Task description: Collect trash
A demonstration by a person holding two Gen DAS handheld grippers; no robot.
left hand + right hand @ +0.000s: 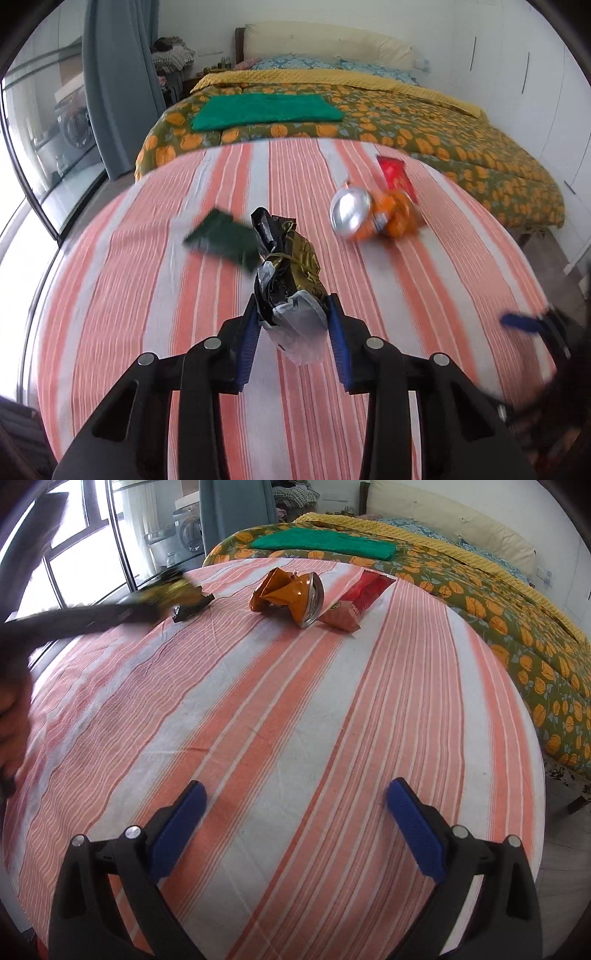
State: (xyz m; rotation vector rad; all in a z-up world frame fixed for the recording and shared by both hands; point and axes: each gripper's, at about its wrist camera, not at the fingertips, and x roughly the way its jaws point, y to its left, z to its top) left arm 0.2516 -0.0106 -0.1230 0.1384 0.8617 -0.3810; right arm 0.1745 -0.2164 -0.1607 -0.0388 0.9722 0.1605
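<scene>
The left tongs (295,317) pinch a crumpled black-and-gold foil wrapper (291,266) clear of the striped-cloth bench (295,720), apparently for carrying off. The right tongs (295,812) hover spread and empty, facing the crushed orange wrapper (288,594).

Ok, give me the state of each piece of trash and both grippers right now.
left gripper: shut on black-and-gold wrapper
black-and-gold wrapper: crumpled, lifted off the cloth
right gripper: open, holding nothing
orange can: crushed, lying on the cloth
red packet: lying flat beside the can
dark green wrapper: on the cloth
</scene>
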